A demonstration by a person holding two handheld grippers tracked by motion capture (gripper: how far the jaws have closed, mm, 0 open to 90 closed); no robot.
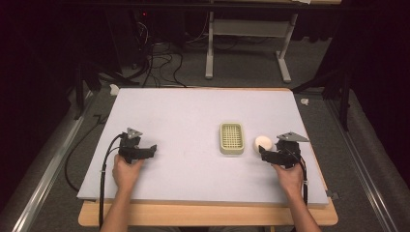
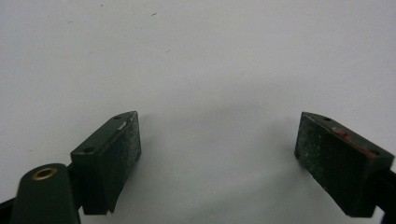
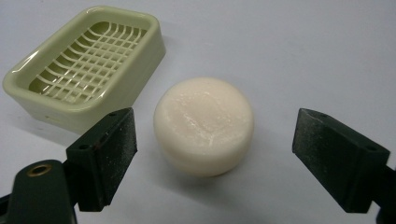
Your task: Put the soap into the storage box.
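**Round soap framed by spread jaws, dish just beside it**

In the right gripper view the soap bar [image 3: 204, 126] lies flat on the white table [image 3: 303, 51], in the lower middle of the frame, between the two black jaws of the right gripper [image 3: 212, 156], which stand spread wide with clear gaps on both sides and no pad touching. The green soap dish [image 3: 86, 63], empty with its grid showing, sits in the upper left of that frame, near the soap but apart from it.

The step in hand looks like the approach to a pick: the next move would be to ease forward so the pads flank the soap's widest part, then close (a rounded, likely slick bar may squirt out if pinched off-centre), lift, and carry it the short way to the dish.

In the high view the soap [image 1: 263, 143] and dish [image 1: 231, 137] lie right of centre, with the table's right edge not far beyond the right gripper [image 1: 263, 151]. The left gripper [image 1: 153, 148], jaws likewise spread and empty, rests at lower left over bare surface, well apart, leaving the middle open.
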